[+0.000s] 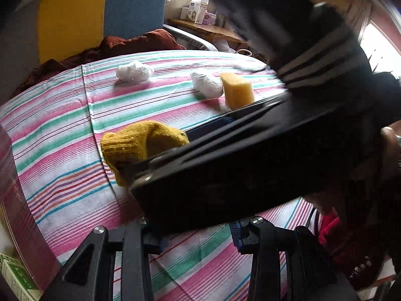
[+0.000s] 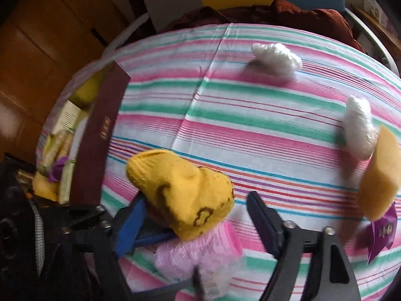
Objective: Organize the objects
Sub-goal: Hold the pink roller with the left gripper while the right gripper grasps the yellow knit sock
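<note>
A yellow knitted sock lies on the striped tablecloth, on top of a pink fuzzy sock. My right gripper straddles the yellow sock. Its left blue pad touches the sock, while the right pad stands clear of it. In the left wrist view the same sock sits at the tips of the right gripper, whose black body crosses the picture. My left gripper hovers low over the cloth, its jaws narrowly apart with only cloth between them.
Two white wrapped bundles and a yellow sponge lie further back. A purple wrapper is at the right. A maroon box holding small packs borders the left. A striped sleeve reaches in from above.
</note>
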The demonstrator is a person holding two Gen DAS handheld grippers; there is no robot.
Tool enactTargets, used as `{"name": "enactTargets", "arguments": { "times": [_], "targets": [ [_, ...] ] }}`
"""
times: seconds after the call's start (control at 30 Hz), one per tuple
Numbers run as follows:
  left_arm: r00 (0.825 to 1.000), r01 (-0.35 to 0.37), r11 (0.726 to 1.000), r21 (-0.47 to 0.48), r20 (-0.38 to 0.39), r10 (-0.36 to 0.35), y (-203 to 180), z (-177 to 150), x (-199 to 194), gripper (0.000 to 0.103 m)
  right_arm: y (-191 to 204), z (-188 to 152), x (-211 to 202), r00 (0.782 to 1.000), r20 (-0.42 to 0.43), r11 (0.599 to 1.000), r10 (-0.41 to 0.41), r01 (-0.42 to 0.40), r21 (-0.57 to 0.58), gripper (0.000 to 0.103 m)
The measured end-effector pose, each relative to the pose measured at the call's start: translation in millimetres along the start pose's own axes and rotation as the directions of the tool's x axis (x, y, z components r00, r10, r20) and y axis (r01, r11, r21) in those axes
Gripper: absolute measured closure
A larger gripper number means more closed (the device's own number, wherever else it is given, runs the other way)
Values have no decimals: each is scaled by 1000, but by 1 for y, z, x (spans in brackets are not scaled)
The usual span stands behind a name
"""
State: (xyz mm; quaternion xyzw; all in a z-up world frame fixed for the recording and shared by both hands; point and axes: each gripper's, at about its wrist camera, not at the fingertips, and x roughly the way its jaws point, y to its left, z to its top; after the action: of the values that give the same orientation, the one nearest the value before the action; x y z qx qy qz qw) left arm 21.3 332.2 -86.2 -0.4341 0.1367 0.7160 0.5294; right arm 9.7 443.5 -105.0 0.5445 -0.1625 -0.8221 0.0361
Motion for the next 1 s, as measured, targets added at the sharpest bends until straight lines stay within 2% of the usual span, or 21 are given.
{"name": "enactTargets", "arguments": {
  "times": [0.03,0.07,0.17,0.23,0.27,0.37,0.5,0.57,0.63,0.7,0.8,0.93,1.0],
  "targets": [
    [1000,1,1000,-2,0,-1,0,0,0,64,0,1,1,1000,9,1000,-8,8,-8,41],
    [1000,1,1000,-4,1,-1,0,1,0,64,0,1,-1,1000,24,1000,-10,10,-8,52],
    [1000,-3,1000,-3,3,3,0,0,0,64,-16,4,-12,996,79,997,-39,34,67,58],
    [1000,-9,1000,1,5,9,-1,1,-1,64,-33,6,-19,992,116,989,-57,40,144,69],
    [1000,-11,1000,2,6,11,-1,1,-1,64,-37,6,-23,990,127,986,-66,45,162,70],
    [1000,-13,1000,-9,4,13,0,1,-2,62,-49,6,-32,986,149,978,-78,46,206,70],
    [999,-34,999,-16,-6,34,2,0,-3,55,-54,6,-28,985,113,970,-133,106,218,70],
    [999,-36,999,-15,-11,36,2,-1,-1,54,-55,6,-28,988,109,972,-112,86,219,70],
    [999,-39,999,-14,-13,39,0,-2,-1,54,-57,5,-27,995,86,975,-41,21,220,68],
    [999,-51,999,1,-18,51,-2,-1,-2,51,-55,4,-25,996,75,975,-42,24,220,58],
    [998,-68,998,12,-17,68,-4,2,-4,47,-56,3,-21,998,52,973,-29,16,231,54],
    [999,-46,999,9,-22,46,-7,3,-4,46,-52,3,-16,1000,27,977,-9,3,214,54],
    [1000,-26,999,21,-15,26,-10,4,-4,39,-48,2,-12,1000,5,981,-14,13,194,55]
  ]
}}
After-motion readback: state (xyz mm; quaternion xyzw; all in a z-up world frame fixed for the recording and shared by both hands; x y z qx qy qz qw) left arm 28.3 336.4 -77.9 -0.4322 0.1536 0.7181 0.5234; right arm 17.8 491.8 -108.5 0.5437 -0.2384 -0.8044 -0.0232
